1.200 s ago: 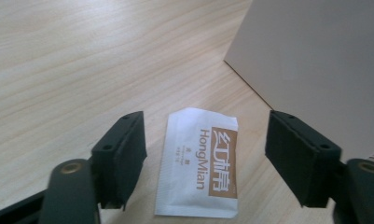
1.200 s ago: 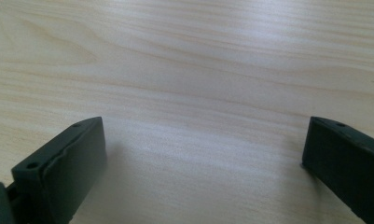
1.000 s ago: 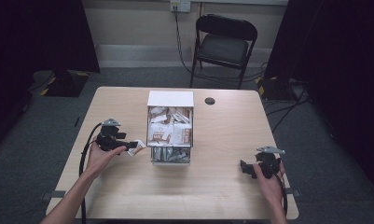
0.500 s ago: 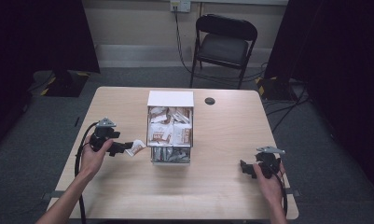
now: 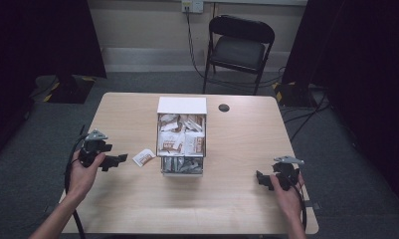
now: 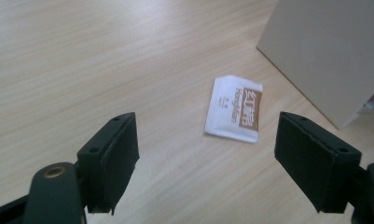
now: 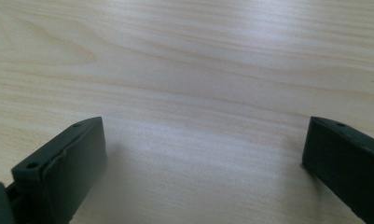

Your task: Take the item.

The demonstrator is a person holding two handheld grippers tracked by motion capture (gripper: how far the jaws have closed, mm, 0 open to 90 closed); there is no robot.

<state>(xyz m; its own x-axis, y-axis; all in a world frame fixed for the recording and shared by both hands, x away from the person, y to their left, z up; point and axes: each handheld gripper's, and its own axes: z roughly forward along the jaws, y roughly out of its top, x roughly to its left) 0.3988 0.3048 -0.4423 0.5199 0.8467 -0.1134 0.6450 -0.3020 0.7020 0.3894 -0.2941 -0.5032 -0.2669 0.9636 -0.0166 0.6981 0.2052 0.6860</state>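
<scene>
Both tongs spread, empty: left tongs (image 6: 205, 149) just short of sachet (image 6: 234, 108) lying flat beside box (image 5: 182, 137). Risk: skidding instead of pinching.

This looks like a lab or studio room set up for recording, not a home. A plain light-wood table (image 5: 237, 209) stands alone on grey carpet (image 5: 33, 164). Dark curtains (image 5: 43, 35) hang at both sides, closing off the space. A black folding chair (image 5: 239, 47) sits empty behind the table, against a bare pale wall (image 5: 142, 22). A wall socket (image 5: 192, 5) feeds cables (image 5: 299, 117) that run loose across the floor, and yellow-black tape (image 5: 281, 89) marks spots on the carpet.
</scene>
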